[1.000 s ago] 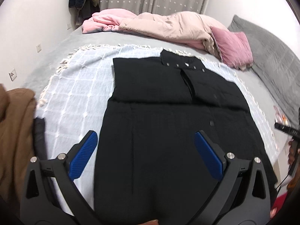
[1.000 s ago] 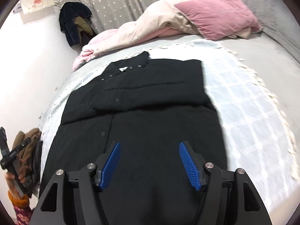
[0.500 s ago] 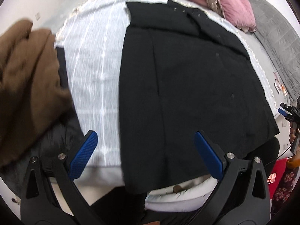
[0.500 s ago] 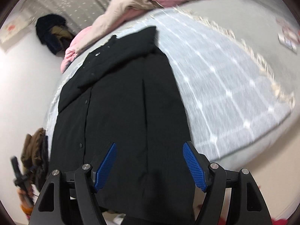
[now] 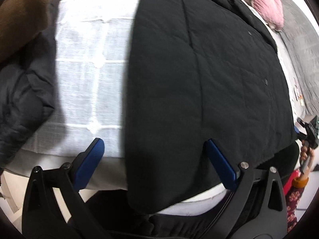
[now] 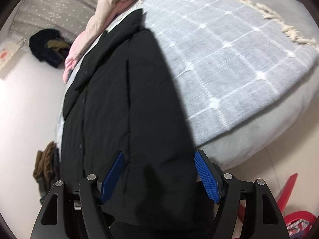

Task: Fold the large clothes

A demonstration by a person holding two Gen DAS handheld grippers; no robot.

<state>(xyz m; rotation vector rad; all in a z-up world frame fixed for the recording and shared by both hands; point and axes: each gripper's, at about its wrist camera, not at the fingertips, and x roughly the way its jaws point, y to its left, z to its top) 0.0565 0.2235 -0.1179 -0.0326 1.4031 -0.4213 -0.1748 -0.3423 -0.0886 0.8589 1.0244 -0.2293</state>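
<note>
Black coat (image 5: 209, 79) flat on checked blanket (image 6: 229, 45), left gripper (image 5: 153, 159) open

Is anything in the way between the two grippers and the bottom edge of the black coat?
Nothing visible: the black coat hem lies bare under the open left gripper and right gripper.

We have brought both grippers down toward the hem of the black coat (image 5: 209, 83) at the bed's near edge, the left gripper (image 5: 153, 159) and right gripper (image 6: 159, 171) now tilted steeply; the right jaws stand slightly wider.
</note>
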